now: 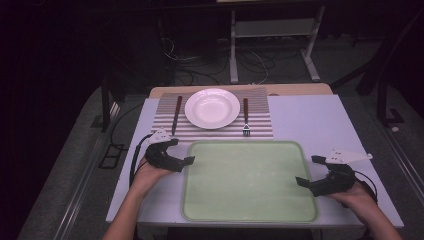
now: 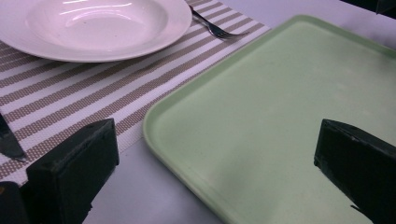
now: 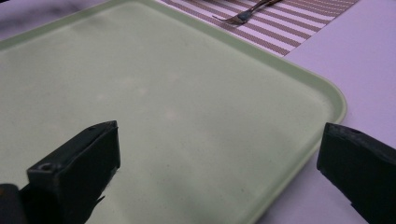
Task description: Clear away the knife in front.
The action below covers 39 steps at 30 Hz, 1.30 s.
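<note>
Green tray (image 1: 250,182) lies between both wide-spread claws, left (image 1: 181,151) and right (image 1: 310,170)

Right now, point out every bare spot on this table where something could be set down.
The green tray is bare across its whole floor, between the left claw and the right claw. The white tabletop is free right of the striped placemat, beyond the tray's far right corner. The placemat is crowded: plate, fork and knife.

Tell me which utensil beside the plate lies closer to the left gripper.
The knife, left of the plate; its tip nearly reaches the left gripper, unlike the fork.
</note>
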Each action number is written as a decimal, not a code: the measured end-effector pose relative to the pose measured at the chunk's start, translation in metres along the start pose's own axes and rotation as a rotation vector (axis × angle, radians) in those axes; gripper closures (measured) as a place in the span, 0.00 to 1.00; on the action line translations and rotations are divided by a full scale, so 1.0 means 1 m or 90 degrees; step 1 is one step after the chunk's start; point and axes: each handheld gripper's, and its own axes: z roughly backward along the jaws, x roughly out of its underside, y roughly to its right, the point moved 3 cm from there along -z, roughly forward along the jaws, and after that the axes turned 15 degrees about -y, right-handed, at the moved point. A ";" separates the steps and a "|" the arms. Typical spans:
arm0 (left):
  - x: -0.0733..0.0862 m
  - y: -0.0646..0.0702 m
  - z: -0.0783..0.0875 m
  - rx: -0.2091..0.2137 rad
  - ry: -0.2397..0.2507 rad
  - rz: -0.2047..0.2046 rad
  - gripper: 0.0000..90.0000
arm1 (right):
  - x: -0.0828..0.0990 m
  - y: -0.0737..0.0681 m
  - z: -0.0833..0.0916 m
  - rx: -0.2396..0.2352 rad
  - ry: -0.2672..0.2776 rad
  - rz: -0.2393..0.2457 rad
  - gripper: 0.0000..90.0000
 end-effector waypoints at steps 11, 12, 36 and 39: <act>-0.001 -0.006 -0.007 -0.007 -0.004 0.002 0.00 | 0.000 0.000 -0.001 0.002 -0.003 -0.002 0.00; -0.001 -0.006 -0.007 -0.007 -0.004 0.002 0.00 | 0.000 0.000 -0.001 0.002 -0.003 -0.002 0.00; -0.013 -0.028 -0.014 -0.046 -0.004 0.025 0.00 | 0.001 0.002 -0.001 0.002 -0.004 -0.008 0.00; -0.014 -0.031 -0.014 -0.052 -0.004 0.030 0.00 | 0.001 0.002 -0.001 0.002 -0.006 -0.008 0.00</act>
